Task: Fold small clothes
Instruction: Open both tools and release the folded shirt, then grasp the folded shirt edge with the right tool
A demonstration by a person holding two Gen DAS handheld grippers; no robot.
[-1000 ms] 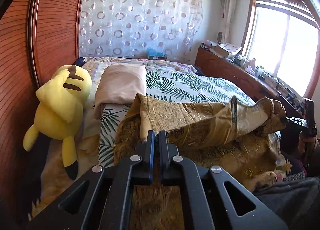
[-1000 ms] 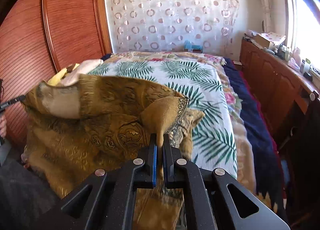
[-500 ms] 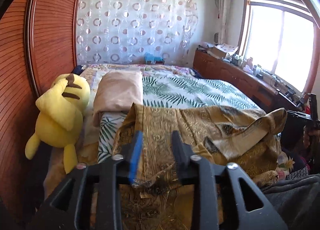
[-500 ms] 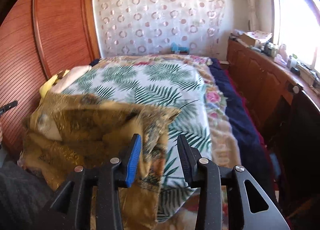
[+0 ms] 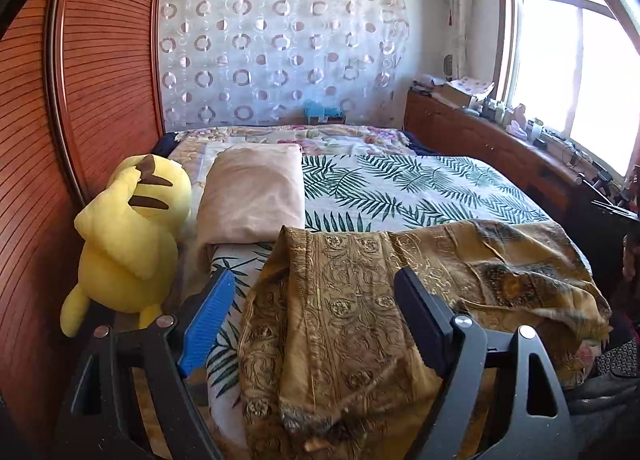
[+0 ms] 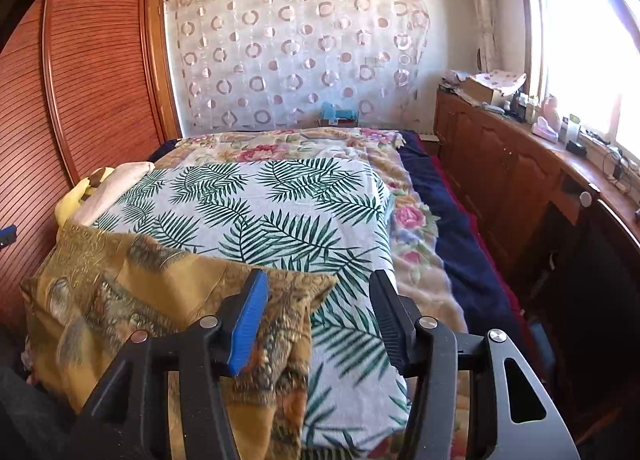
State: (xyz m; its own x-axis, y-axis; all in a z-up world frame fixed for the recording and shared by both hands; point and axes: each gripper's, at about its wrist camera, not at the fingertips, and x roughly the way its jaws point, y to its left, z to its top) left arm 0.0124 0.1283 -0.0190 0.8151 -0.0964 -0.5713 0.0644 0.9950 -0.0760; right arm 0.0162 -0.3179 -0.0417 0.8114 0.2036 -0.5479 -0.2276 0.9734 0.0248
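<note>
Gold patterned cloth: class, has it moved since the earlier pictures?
Yes. The gold patterned cloth, raised and bunched before, has dropped flatter onto the palm-leaf sheet at the bed's near end.

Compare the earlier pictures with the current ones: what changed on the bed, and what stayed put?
Both grippers let go: the left gripper and right gripper are opening, and the gold patterned garment, formerly pinched and lifted, now lies flat on the palm-leaf bedspread. The yellow plush toy and beige folded cloth stayed put.

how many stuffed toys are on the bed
1. A yellow plush toy with brown stripes lies at the bed's left edge against the wooden slatted wardrobe, beside the folded beige cloth. Others may be hidden behind bedding.
</note>
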